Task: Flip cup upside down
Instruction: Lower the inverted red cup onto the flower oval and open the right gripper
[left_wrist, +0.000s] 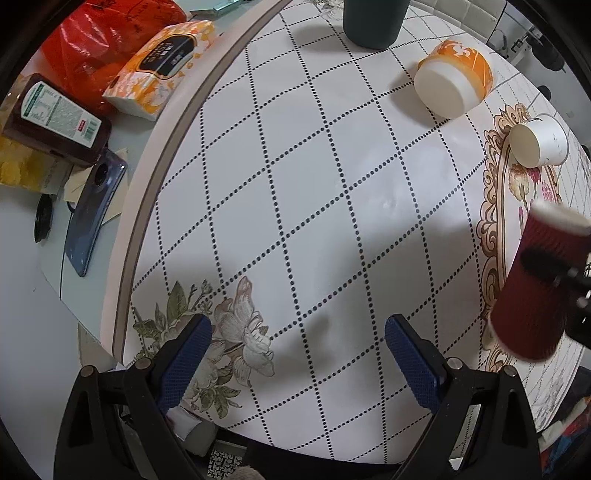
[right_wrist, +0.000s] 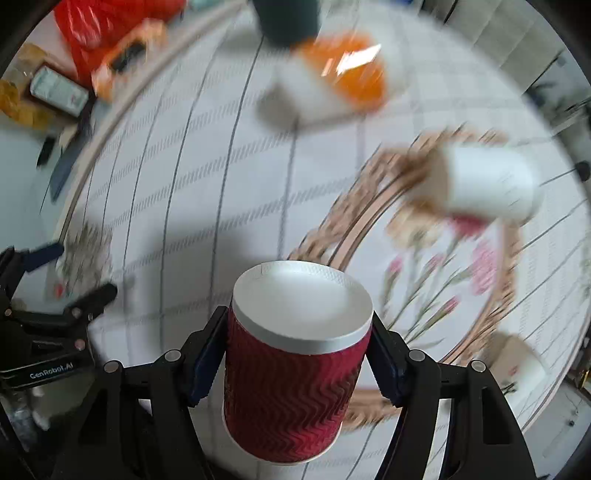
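Observation:
A dark red ribbed paper cup (right_wrist: 291, 373) is held between the fingers of my right gripper (right_wrist: 295, 354). Its white base faces away from the camera and its mouth points back toward the gripper. The background in the right wrist view is motion-blurred. In the left wrist view the same cup (left_wrist: 535, 291) hangs at the right edge above the table, base up, tilted, with a black finger across it. My left gripper (left_wrist: 297, 350) is open and empty above the patterned tablecloth (left_wrist: 295, 184).
An orange-and-white cup (left_wrist: 454, 79) and a small white cup (left_wrist: 539, 140) lie on their sides at the far right. A dark green cylinder (left_wrist: 373, 22) stands at the back. A tissue pack (left_wrist: 159, 70), bottle (left_wrist: 55, 118), phone (left_wrist: 96, 214) and red bag (left_wrist: 92, 40) lie left.

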